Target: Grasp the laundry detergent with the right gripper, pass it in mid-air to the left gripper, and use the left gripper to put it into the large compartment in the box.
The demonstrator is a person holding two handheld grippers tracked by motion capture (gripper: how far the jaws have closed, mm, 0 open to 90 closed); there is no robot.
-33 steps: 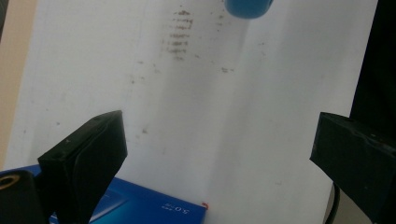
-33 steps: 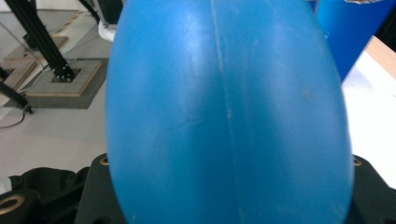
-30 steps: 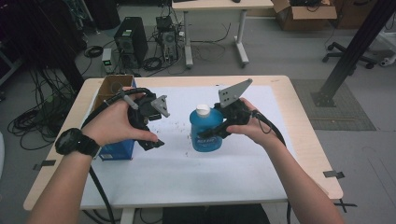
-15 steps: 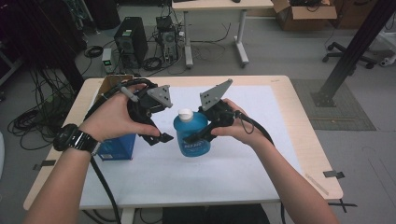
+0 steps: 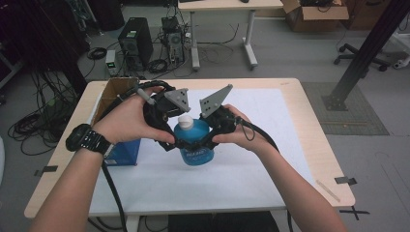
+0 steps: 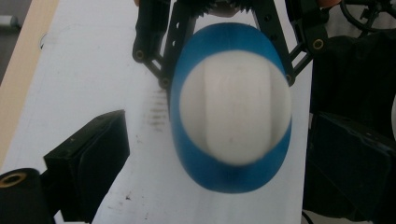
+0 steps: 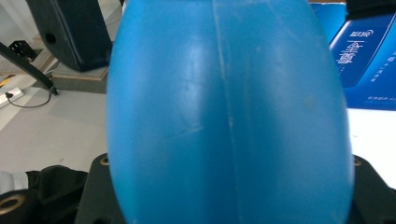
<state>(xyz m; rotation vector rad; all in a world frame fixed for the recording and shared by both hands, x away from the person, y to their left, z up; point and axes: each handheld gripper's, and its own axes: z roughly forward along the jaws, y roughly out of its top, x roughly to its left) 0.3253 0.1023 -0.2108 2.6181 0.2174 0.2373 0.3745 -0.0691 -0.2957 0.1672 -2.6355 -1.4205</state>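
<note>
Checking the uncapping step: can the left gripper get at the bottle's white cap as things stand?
Probably yes. The left gripper stands open astride the white cap with nothing between, while the right gripper clamps the blue bottle lower down.

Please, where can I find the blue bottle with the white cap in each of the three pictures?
High view: the blue bottle stands at table centre, between both hands.
Left gripper view: seen from above its white cap, in the middle, with the left gripper open around it.
Right gripper view: its blue side wall is very close, across the middle.
Shared landmark: the right gripper, gripping the bottle; its black linkage is at the top of the left gripper view.
</note>
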